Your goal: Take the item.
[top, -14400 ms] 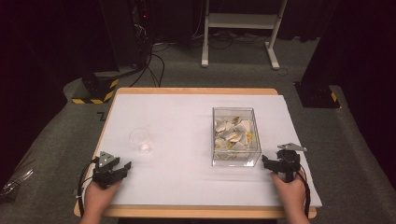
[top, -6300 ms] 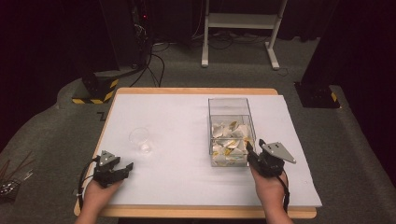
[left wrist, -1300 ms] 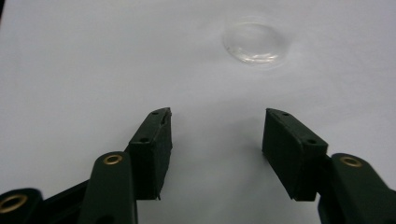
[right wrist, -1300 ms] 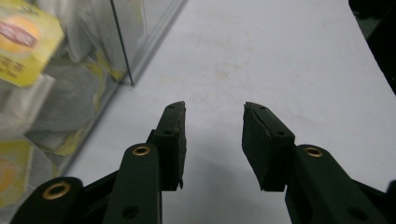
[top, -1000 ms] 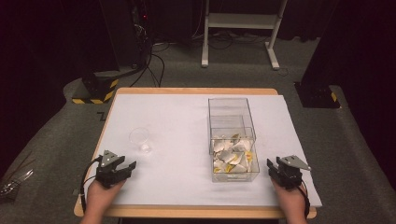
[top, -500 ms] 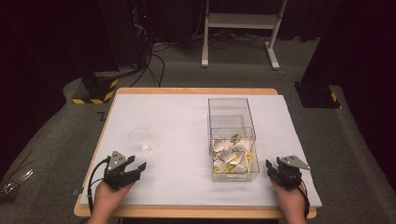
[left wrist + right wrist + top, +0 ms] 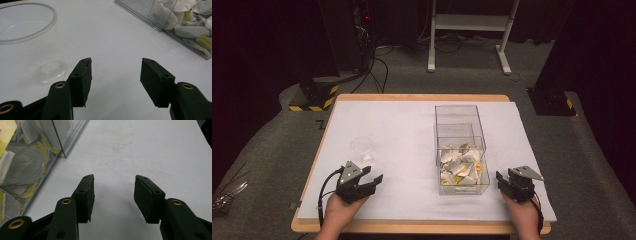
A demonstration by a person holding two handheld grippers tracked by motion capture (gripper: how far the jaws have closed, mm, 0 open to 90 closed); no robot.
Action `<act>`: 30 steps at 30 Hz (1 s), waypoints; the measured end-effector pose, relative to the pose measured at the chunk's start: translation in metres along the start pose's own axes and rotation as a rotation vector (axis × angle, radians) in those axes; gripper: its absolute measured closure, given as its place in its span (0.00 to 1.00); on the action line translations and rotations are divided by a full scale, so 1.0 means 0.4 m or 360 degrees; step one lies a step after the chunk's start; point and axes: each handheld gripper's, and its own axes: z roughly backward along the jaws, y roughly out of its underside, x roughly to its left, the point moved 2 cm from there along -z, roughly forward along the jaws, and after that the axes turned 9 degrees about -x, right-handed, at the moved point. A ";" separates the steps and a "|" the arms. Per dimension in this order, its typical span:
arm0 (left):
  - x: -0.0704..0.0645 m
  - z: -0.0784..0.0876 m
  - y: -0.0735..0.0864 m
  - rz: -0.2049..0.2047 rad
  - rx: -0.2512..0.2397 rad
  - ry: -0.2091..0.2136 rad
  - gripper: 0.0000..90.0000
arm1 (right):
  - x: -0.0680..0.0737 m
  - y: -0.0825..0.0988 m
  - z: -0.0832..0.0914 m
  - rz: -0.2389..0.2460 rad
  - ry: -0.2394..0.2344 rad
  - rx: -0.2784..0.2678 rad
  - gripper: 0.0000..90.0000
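My left gripper [image 7: 373,179] has lifted toward the cup [image 7: 362,149] just ahead, jaws wide and empty, while my right gripper [image 7: 502,179], beside the box [image 7: 460,145] of tea bags [image 7: 459,170], has just been opening on nothing, so the cup comes next.

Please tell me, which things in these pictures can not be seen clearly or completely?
- Clear cup: in the left gripper view, the left and top edges cut off its rim.
- Clear box: in the right gripper view, the edge crops it; the bags inside are too small in the high view to read.
- Print on the yellow tags: blurred.
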 end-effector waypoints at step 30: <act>-0.180 -0.082 -0.079 -0.0110 -0.0073 0.0243 0.49 | 0.006 0.001 -0.005 0.0033 -0.0016 0.0035 0.52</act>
